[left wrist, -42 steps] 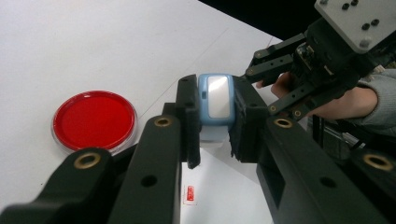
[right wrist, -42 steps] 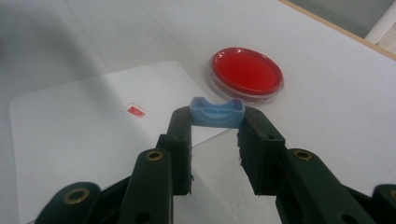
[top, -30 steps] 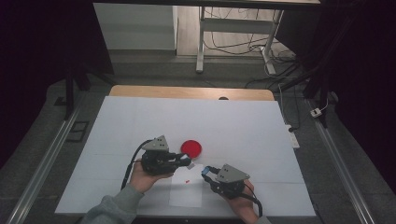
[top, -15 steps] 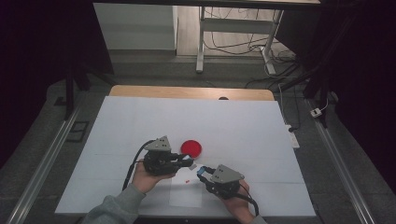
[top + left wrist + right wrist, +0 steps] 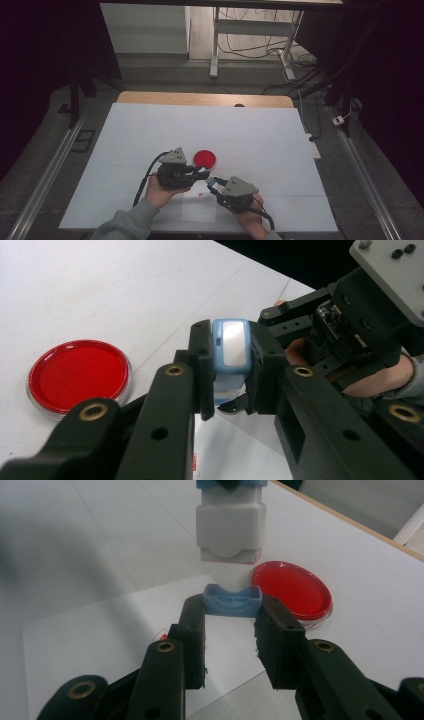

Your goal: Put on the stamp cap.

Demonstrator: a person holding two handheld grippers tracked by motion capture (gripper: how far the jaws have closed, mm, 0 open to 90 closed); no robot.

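Observation:
My left gripper (image 5: 204, 173) (image 5: 230, 365) is shut on a small block (image 5: 231, 347) with a light-blue shell and a pale face. In the right gripper view the block (image 5: 230, 525) hangs at the top, white with a blue upper edge. Just below it, my right gripper (image 5: 232, 612) (image 5: 212, 182) is shut on a small light-blue cap (image 5: 232, 601), a short gap apart from the block. Both grippers meet tip to tip over the table's near middle. The right gripper's body (image 5: 345, 325) fills the right side of the left gripper view.
A round red dish with a clear rim (image 5: 205, 158) (image 5: 77, 375) (image 5: 292, 587) lies just beyond the grippers. Under them a white paper sheet (image 5: 198, 207) (image 5: 100, 630) bears a tiny red mark (image 5: 161, 632). The white table (image 5: 260, 130) stretches away on all sides.
Both hands have shifted only slightly. The right gripper has edged a little towards the left one, and they stay tip to tip beside the red dish.

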